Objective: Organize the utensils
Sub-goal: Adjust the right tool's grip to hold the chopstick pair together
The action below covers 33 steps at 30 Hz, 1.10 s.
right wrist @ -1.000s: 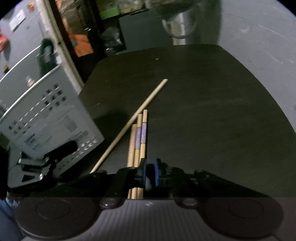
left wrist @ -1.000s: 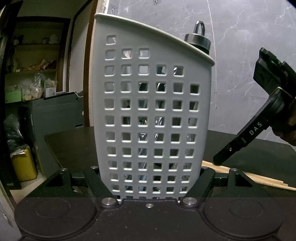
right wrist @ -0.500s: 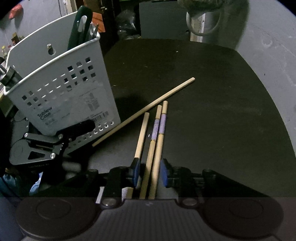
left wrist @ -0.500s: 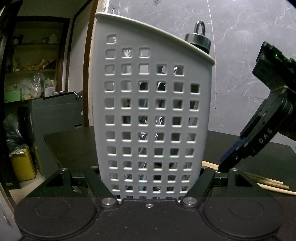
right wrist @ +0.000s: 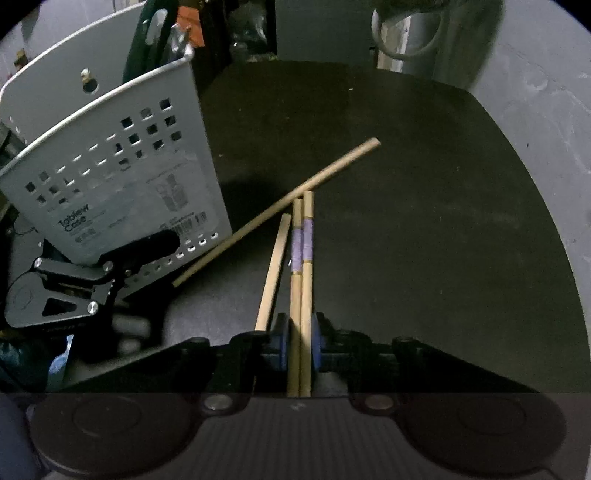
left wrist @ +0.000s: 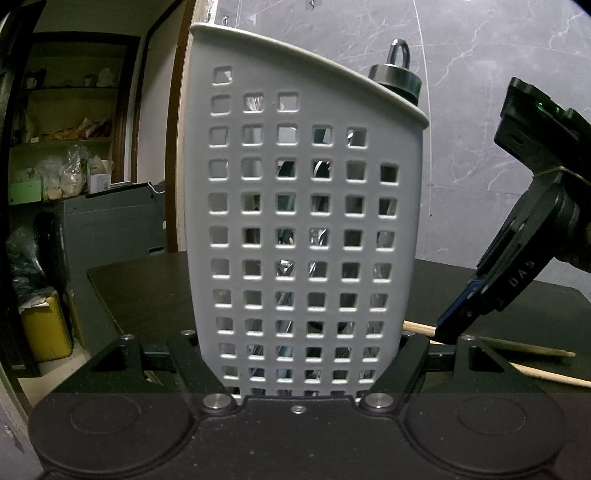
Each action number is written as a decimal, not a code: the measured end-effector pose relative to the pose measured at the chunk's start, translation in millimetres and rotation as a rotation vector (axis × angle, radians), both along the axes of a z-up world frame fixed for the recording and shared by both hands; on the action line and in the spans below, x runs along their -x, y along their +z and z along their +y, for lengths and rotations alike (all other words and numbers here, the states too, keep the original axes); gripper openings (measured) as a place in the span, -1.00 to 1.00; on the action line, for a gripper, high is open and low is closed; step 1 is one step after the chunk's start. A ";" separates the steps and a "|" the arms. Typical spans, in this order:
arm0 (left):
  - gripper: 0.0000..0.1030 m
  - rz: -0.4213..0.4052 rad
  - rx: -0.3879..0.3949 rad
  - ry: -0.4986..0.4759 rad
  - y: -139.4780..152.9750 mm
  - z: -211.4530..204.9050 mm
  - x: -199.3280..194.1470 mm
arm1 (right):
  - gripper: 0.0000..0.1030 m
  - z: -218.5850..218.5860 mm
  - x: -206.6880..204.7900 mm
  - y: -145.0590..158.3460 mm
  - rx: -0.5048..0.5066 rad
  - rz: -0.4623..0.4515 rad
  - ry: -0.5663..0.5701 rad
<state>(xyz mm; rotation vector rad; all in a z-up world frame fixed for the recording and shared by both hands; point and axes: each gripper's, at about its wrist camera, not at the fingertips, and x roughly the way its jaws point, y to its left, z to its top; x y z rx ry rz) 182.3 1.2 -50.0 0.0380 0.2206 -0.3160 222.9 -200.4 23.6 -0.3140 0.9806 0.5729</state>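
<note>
My left gripper (left wrist: 301,347) is shut on a white perforated utensil basket (left wrist: 306,206), which stands upright on the black table. A black handle with a ring (left wrist: 397,79) sticks out of its top. The basket (right wrist: 110,147) also shows at the left of the right wrist view, with green handles (right wrist: 147,40) inside. My right gripper (right wrist: 300,339) points down at the table, its jaws closing with the blue pads on a pair of purple-banded wooden chopsticks (right wrist: 302,243). A single chopstick (right wrist: 275,266) lies just left of the jaws. A longer wooden stick (right wrist: 280,206) lies across their far ends.
The black table (right wrist: 424,221) runs far and right beyond the sticks. A metal pot (right wrist: 406,29) stands past its far edge. Left of the basket are a grey cabinet (left wrist: 110,221), cluttered shelves and a yellow bin (left wrist: 44,325). A grey marble wall stands behind.
The right gripper's jaws opened over the sticks, then closed on the banded pair, leaving the single chopstick outside. The gripper shifted and rolled a little. The left gripper and basket stayed still.
</note>
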 end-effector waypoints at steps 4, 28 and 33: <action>0.45 0.001 0.003 -0.003 -0.3 0.7 0.2 | -0.72 4.1 -4.3 1.4 0.015 0.017 -0.004; 0.45 0.000 0.009 -0.007 -2.2 3.0 -1.3 | -0.75 -18.7 -36.4 5.3 -0.162 0.090 -0.102; 0.45 0.002 0.003 -0.003 -2.4 1.9 -2.3 | -0.75 -44.6 -26.9 -3.1 -0.295 0.074 -0.151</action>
